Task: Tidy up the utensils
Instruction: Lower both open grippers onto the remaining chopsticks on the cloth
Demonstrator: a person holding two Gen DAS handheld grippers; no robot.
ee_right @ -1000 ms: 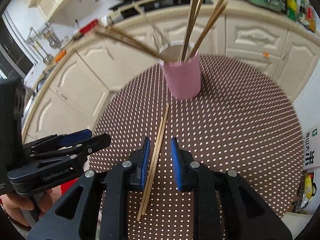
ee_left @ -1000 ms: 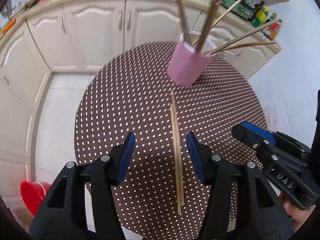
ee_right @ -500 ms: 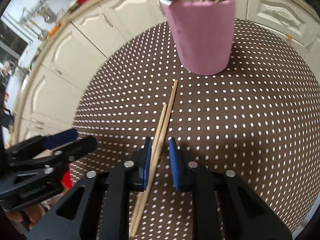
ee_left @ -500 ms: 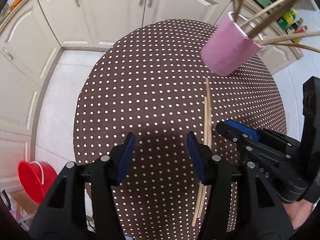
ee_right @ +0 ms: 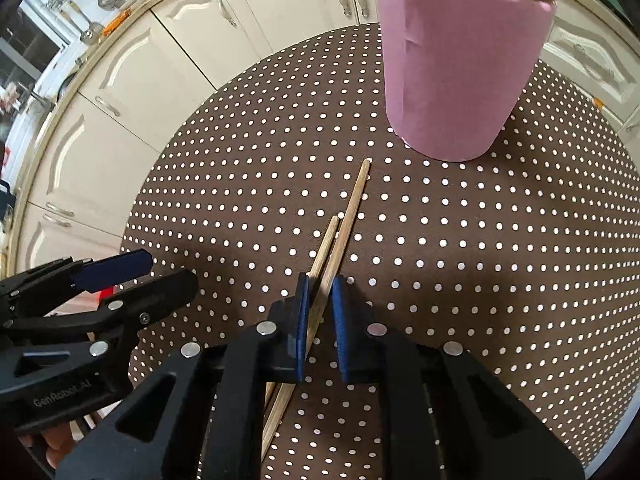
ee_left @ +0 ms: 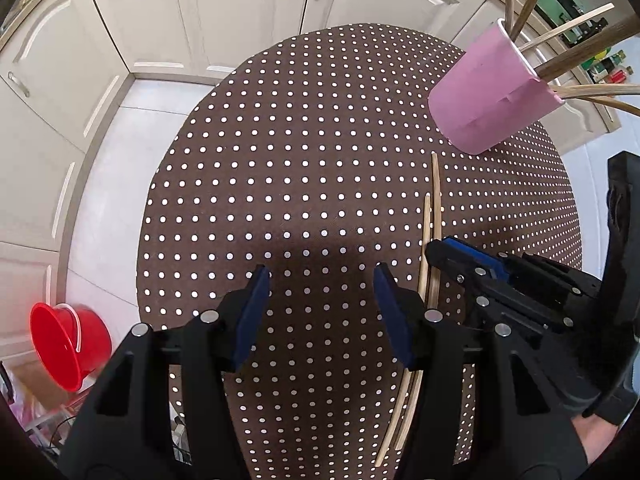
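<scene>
Lettering "GenRobot.AI" marks the left gripper (ee_right: 132, 280), jaws apart over the tablecloth (ee_left: 320, 140); right gripper (ee_right: 319, 292) just closing, clamps two chopsticks (ee_right: 344, 232)

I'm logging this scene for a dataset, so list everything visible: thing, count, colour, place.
chopsticks on the table: two, pale wood, lying side by side in front of the cup, between the right jaws
cup: one, pink, upright on the table's far side
sticks in the cup: several, wooden, leaning out of it; exact count unclear
table: one, round, brown cloth with white dots
bucket: one, red, on the floor at left
cabinets: cream, behind the table
left hand-held gripper: black with blue pads, open over bare cloth
right hand-held gripper: black with blue pads, jaws just closing around the two chopsticks
</scene>
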